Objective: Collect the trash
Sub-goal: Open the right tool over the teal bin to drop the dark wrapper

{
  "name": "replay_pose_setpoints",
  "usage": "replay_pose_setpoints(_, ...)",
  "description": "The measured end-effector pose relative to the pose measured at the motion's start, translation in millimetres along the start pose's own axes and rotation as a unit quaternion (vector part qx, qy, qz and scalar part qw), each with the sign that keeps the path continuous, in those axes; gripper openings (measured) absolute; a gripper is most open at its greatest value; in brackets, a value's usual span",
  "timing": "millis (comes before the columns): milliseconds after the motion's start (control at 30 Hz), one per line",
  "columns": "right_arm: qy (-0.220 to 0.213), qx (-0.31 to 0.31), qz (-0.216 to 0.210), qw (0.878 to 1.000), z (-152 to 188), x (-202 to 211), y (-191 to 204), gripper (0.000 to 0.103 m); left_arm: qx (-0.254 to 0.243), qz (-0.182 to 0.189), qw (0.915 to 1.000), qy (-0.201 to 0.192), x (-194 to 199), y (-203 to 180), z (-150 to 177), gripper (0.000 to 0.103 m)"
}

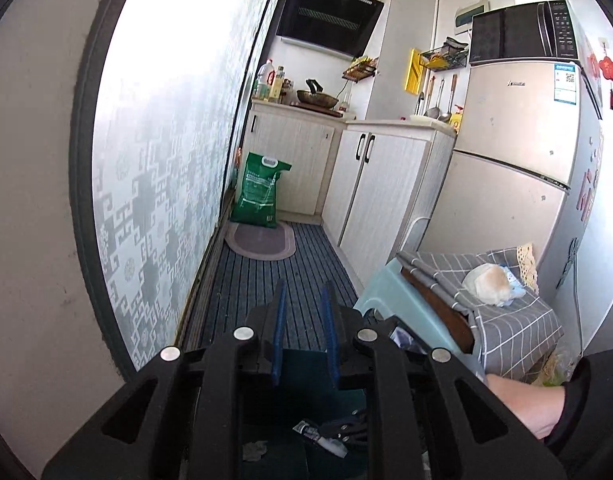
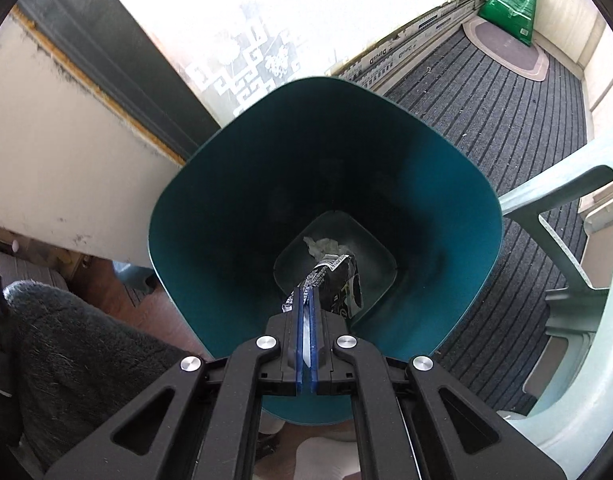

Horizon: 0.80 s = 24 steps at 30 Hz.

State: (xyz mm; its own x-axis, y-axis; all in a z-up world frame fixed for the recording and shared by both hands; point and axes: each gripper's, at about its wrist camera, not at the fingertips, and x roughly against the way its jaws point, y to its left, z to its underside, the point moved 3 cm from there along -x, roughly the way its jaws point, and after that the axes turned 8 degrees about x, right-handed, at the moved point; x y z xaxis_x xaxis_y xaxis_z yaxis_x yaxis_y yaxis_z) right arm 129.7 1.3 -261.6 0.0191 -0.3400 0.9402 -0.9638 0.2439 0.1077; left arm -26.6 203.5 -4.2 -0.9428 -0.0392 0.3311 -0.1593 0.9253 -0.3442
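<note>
Right wrist view: the right gripper (image 2: 306,312) is pointing steeply down into the teal trash bin (image 2: 210,216), its fingers (image 2: 300,344) pressed together on a crinkled black-and-silver wrapper (image 2: 340,286). The wrapper is hanging from the fingertips inside the bin's mouth, above a crumpled tissue (image 2: 324,246) lying on the bin's floor. The bin is standing on striped floor matting (image 2: 506,120), beside a pale green plastic stool (image 2: 566,208).

Left wrist view: the left gripper (image 1: 305,300) is pointing out over the matting toward the kitchen cabinets (image 1: 378,184), its fingers (image 1: 278,320) standing a little apart with nothing between them. Below it, dark trash pieces are lying in the bin. To its right, a white crumpled wad (image 1: 491,284) is resting on a grey checked cloth (image 1: 518,320) draped over a low piece of furniture; whether that wad is trash cannot be told.

Step in hand, by judgement: depositing the wrapper. The next move calls for spreading the right fingers so the wrapper drops clear, then lifting out without catching the rim, while the left gripper is free for a further piece.
</note>
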Motion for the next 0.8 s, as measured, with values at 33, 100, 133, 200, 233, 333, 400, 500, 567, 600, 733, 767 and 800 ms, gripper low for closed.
replay_pose_setpoints(33, 0.0, 0.001, -0.001, 1.0, 2, -1, 0, 0.003, 0.003, 0.003, 1.0, -0.007, 2, -1, -3, 0.019)
replay_pose_setpoints(100, 0.0, 0.003, 0.003, 1.0, 3, -2, 0, 0.005, 0.009, 0.01, 0.9998, -0.017, 7, -5, -7, 0.019)
replay_pose_setpoints(133, -0.001, 0.002, 0.001, 1.0, 4, -1, 0, 0.008, 0.01, 0.012, 0.9997, -0.02, 8, -7, -9, 0.019)
replay_pose_setpoints(200, -0.005, 0.006, -0.002, 1.0, 5, 1, 1, 0.017, 0.012, 0.016, 0.9994, -0.029, 11, -10, -13, 0.019)
replay_pose_setpoints(233, -0.007, 0.007, -0.005, 1.0, 6, 3, 1, 0.028, 0.013, 0.018, 0.9993, -0.031, 12, -11, -15, 0.02)
replay_pose_setpoints(333, -0.021, 0.017, -0.006, 1.0, 8, 12, 4, 0.033, 0.013, 0.021, 0.9988, -0.043, 15, -15, -20, 0.02)
replay_pose_setpoints(400, -0.035, 0.032, 0.0, 0.999, 7, 23, 10, 0.031, 0.018, 0.023, 0.9982, -0.053, 19, -16, -25, 0.02)
replay_pose_setpoints(500, -0.066, 0.062, 0.012, 0.996, 4, 46, 22, 0.023, 0.024, 0.025, 0.9969, -0.071, 25, -20, -30, 0.022)
replay_pose_setpoints(567, -0.091, 0.083, 0.022, 0.992, 3, 64, 33, 0.02, 0.027, 0.027, 0.9961, -0.079, 27, -22, -33, 0.023)
replay_pose_setpoints(600, -0.105, 0.09, 0.027, 0.99, 2, 73, 36, 0.02, 0.029, 0.028, 0.9959, -0.081, 27, -23, -34, 0.024)
replay_pose_setpoints(733, -0.159, 0.106, 0.058, 0.98, 3, 115, 43, 0.02, 0.031, 0.036, 0.9957, -0.08, 23, -33, -34, 0.025)
replay_pose_setpoints(767, -0.173, 0.103, 0.061, 0.978, 5, 126, 40, 0.02, 0.029, 0.037, 0.9957, -0.079, 21, -37, -34, 0.025)
replay_pose_setpoints(800, -0.184, 0.099, 0.07, 0.975, 7, 136, 37, 0.02, 0.025, 0.038, 0.9958, -0.08, 20, -40, -33, 0.026)
